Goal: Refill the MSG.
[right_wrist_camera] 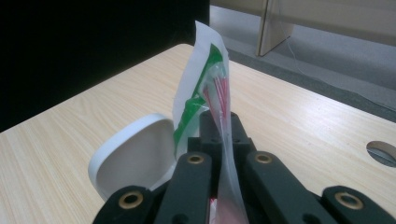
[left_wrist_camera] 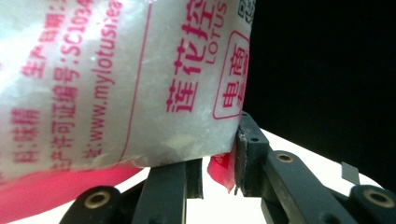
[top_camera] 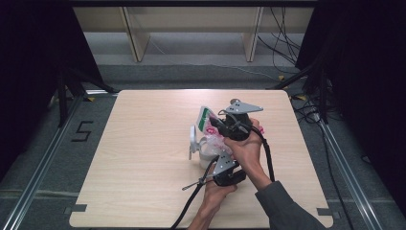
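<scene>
Desk point(top_camera: 143, 191): bag point(top_camera: 213, 136) held off the surface, right of centre, above white tub point(top_camera: 203, 152) w/ lid point(right_wrist_camera: 133, 158) flipped open. Bag approx. full of white granules; tub contents can't be seen. Judged: bag lifted, pour not started. Right gripper point(right_wrist_camera: 219, 128) clenched on bag's top seal; left gripper point(left_wrist_camera: 219, 163) grasping its bottom corner.

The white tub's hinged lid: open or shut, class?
Open. The lid stands up off the tub, its hollow underside showing.
</scene>
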`<state>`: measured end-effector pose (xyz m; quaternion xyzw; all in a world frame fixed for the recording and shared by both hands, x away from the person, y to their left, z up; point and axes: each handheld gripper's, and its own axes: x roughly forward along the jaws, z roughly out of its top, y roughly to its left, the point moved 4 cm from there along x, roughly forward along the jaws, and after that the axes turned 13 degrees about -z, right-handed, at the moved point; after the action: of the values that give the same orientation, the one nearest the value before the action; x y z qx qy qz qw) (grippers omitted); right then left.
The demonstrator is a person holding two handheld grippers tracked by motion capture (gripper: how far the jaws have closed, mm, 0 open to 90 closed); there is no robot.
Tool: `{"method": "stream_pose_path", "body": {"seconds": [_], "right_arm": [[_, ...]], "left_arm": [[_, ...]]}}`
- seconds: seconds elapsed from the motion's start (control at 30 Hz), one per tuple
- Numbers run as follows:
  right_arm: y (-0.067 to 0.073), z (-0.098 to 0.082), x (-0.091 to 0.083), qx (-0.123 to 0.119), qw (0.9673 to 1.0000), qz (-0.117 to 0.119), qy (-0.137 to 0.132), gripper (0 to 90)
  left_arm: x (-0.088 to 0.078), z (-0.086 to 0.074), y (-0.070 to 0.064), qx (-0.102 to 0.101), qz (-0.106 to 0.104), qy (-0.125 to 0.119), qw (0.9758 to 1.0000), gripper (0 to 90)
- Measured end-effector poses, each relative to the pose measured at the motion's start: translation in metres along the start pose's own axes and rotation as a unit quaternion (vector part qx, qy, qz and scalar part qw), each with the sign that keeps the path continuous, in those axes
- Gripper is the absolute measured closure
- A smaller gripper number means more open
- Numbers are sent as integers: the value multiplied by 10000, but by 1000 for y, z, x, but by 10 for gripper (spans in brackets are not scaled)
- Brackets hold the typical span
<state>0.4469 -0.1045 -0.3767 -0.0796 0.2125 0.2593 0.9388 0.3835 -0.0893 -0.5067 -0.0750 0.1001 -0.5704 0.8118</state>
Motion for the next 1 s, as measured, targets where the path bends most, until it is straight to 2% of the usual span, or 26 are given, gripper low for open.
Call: {"method": "stream_pose_path", "body": {"seconds": [0.1,0.17,0.2,0.27,0.3,0.33,0.4,0.47,0.63,0.67,0.7,0.77,0.8,0.83,0.87,1.0], "right_arm": [[0,0,-2,93,9999,32,68,900],[0,0,-2,90,9999,41,83,900],[0,-1,-1,75,9999,33,103,900],[0,-1,-2,87,9999,44,134,900],[-1,1,-2,68,10000,11,-27,900],[-1,1,-2,68,10000,11,-27,900],[1,-1,-3,87,9998,46,159,900],[1,-1,-2,101,9998,59,141,900],[1,-1,-1,56,9999,102,122,900],[2,0,-2,80,9999,59,111,900],[2,0,-3,97,9999,23,106,900],[2,0,-2,4,10000,14,57,900],[1,0,-1,-64,9999,5,87,900],[2,-1,-2,37,9998,27,173,900],[2,0,-1,52,10000,15,52,900],[5,-2,1,-12,9999,22,107,900]], "left_arm": [[0,0,-1,16,-26,-47,10000,752],[0,0,-1,10,11,17,10000,753],[2,0,-1,26,-42,-74,10000,752],[0,1,0,22,-17,-36,10000,753],[0,1,-1,5,11,-25,10000,753],[0,1,-2,-1,-8,-40,10000,753],[1,0,-2,13,14,-16,10000,753],[0,1,-2,18,-3,7,10000,753],[0,1,-2,-11,-28,-46,10000,753],[2,1,-2,17,-87,-142,9999,753],[1,1,-2,59,-64,-97,9999,754],[1,1,-2,29,-63,-123,9999,753],[1,1,-3,19,-2,-60,10000,753],[1,1,-2,20,-32,-104,9999,753],[1,1,-2,86,-56,-93,9999,754],[1,1,-2,19,-54,-131,9999,753]]}}
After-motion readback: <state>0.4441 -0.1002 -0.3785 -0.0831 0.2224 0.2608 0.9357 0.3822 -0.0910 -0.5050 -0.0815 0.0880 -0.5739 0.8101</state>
